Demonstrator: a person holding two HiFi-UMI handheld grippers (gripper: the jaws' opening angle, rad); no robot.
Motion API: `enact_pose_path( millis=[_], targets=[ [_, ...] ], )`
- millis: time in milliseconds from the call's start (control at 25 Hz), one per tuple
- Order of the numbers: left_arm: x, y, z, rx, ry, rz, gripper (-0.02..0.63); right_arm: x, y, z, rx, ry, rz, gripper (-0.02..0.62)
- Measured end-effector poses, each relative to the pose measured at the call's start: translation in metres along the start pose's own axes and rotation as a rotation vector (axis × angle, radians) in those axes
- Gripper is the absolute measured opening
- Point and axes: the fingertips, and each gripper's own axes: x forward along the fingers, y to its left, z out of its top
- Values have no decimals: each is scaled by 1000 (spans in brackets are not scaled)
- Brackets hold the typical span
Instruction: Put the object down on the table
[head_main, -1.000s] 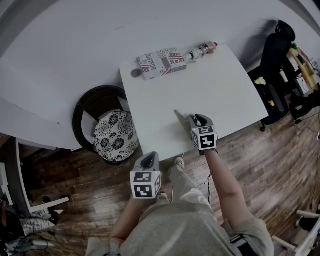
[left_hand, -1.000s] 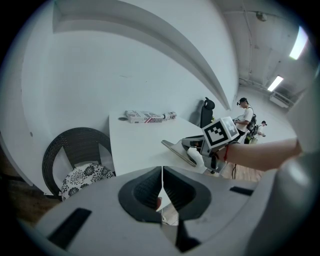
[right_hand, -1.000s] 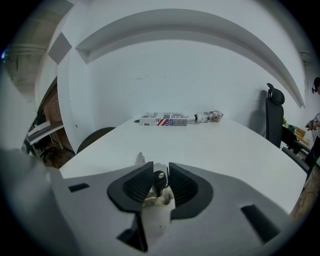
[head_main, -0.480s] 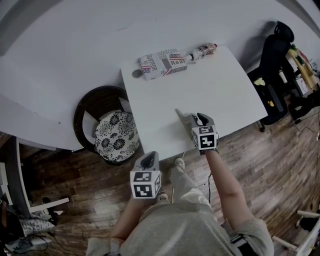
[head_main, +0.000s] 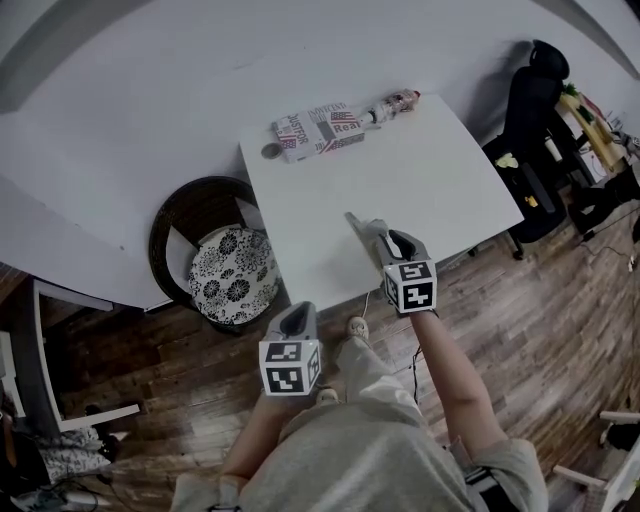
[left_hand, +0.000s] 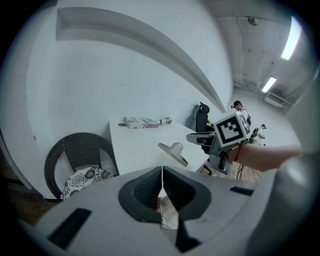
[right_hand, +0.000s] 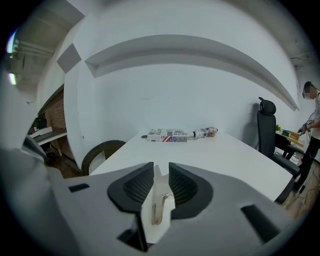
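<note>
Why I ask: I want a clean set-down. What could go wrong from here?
1. The right hand-held gripper is shut on a thin grey clip-like tool, close to the near edge of the table. Released there, it might slide off onto the floor.
2. The tool stands on edge between the jaws, so it may tip over when let go.

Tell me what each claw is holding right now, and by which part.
The right claw grips a pale clip by its handle end; the left claw is shut, empty.
</note>
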Motion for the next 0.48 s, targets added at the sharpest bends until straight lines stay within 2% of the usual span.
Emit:
enact_pose_path(
  millis=[480],
  targets=[
    [-50, -11, -15, 11, -46, -10, 9, -94, 52, 7, 22, -95, 20, 66]
  ],
)
